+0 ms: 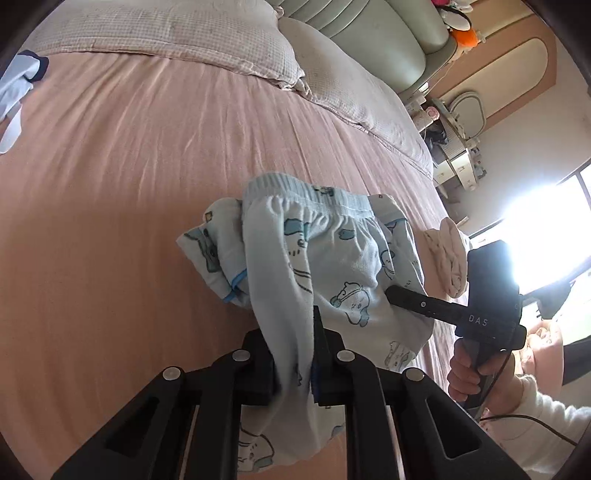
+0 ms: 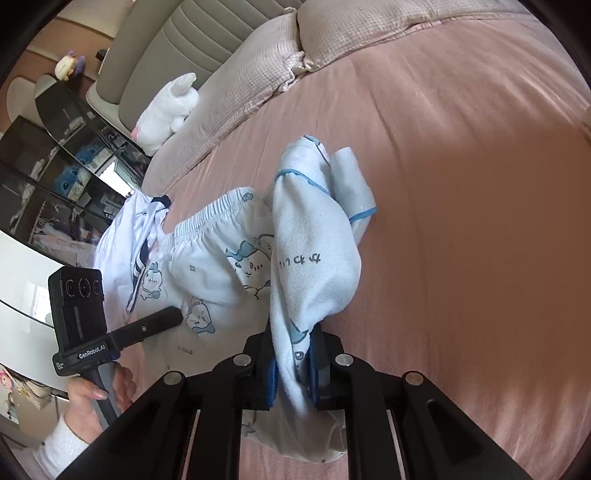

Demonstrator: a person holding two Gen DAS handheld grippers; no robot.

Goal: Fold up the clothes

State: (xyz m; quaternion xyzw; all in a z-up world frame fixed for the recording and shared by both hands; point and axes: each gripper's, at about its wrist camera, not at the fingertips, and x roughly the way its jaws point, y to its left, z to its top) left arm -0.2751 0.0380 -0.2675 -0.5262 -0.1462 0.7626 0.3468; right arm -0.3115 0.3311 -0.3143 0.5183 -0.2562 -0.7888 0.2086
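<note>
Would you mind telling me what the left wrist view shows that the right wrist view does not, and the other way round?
Only the left wrist view shows the cream garment near the bright window, and the right gripper from outside.

Only the right wrist view shows the white plush toy, the dark glass cabinet and the left gripper from outside.

Both show the pale blue printed pants on the pink bedsheet, with each camera's own jaws shut on their cloth, the white navy-trimmed garment and the pillows.
</note>
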